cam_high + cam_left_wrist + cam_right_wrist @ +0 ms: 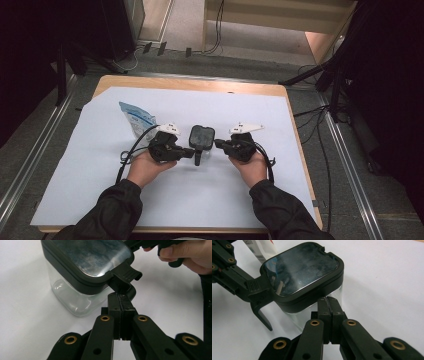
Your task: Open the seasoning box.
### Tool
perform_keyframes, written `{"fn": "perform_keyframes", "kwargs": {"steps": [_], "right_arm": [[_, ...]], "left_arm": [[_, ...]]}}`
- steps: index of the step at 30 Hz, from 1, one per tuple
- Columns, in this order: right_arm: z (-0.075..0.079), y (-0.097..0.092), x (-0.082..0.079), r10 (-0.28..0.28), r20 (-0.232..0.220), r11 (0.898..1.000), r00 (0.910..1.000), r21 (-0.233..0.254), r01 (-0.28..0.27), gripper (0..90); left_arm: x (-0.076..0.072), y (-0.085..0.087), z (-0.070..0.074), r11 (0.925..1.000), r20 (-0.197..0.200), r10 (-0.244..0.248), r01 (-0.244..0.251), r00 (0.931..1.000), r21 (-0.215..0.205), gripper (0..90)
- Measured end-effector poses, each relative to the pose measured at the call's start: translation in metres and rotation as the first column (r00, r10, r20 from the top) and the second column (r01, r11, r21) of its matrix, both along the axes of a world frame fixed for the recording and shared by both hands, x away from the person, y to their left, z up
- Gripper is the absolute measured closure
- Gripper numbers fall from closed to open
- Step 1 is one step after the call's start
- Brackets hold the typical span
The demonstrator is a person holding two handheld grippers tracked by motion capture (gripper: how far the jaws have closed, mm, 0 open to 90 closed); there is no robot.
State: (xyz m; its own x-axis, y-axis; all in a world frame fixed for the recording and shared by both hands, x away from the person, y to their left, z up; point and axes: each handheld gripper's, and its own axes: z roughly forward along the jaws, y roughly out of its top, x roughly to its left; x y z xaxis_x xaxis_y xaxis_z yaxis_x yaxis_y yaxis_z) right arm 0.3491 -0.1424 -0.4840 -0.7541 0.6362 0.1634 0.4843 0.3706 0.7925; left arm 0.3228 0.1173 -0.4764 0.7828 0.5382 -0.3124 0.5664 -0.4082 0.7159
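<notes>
A clear container with a black lid (202, 136) stands mid-table on the white sheet. In the left gripper view the lid (87, 257) is close up, and its latch (126, 276) sticks out toward my left gripper (121, 298). That gripper is shut, its tips right under the latch, with nothing visible between the pads. In the high view the left gripper (193, 153) is at the container's left and the right gripper (218, 143) at its right. In the right gripper view my right gripper (328, 302) is shut, its tips against the container just under the lid (302, 270). The latch (258, 297) hangs off the far side.
A blue and white pouch (136, 117) lies behind and left of the container, and its corner (262, 250) also appears in the right gripper view. The white sheet (100, 175) covers most of the wooden table (190, 84). Cables and dark stands surround the table.
</notes>
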Motion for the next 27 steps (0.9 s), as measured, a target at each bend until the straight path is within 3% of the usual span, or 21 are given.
{"fn": "perform_keyframes", "kwargs": {"steps": [14,21,23,25,27], "right_arm": [[-0.002,0.01,0.011,-0.007,-0.013,1.0,0.9999,0.007,0.007,90.0],[-0.004,0.014,0.017,-0.009,-0.015,1.0,0.9999,0.008,0.009,90.0],[-0.004,0.014,0.017,-0.008,-0.015,1.0,0.9999,0.01,0.008,90.0],[-0.003,0.012,0.017,-0.011,-0.016,1.0,0.9998,0.012,0.011,85.5],[-0.002,0.009,0.016,-0.015,-0.016,1.0,0.9998,0.014,0.016,79.8]], "left_arm": [[-0.006,-0.01,-0.001,0.9997,0.026,0.026,-0.026,0.9993,0.002,90.0],[-0.004,-0.011,-0.003,0.9995,0.014,0.031,-0.031,0.9994,-0.008,89.7],[-0.003,-0.01,-0.003,0.9995,0.01,0.028,-0.028,0.9995,-0.012,84.6],[-0.003,-0.004,0.001,0.9989,-0.028,0.024,-0.025,0.9993,-0.039,81.0],[-0.004,0.0,0.004,0.9992,-0.022,0.016,-0.017,0.9996,-0.035,76.5]]}}
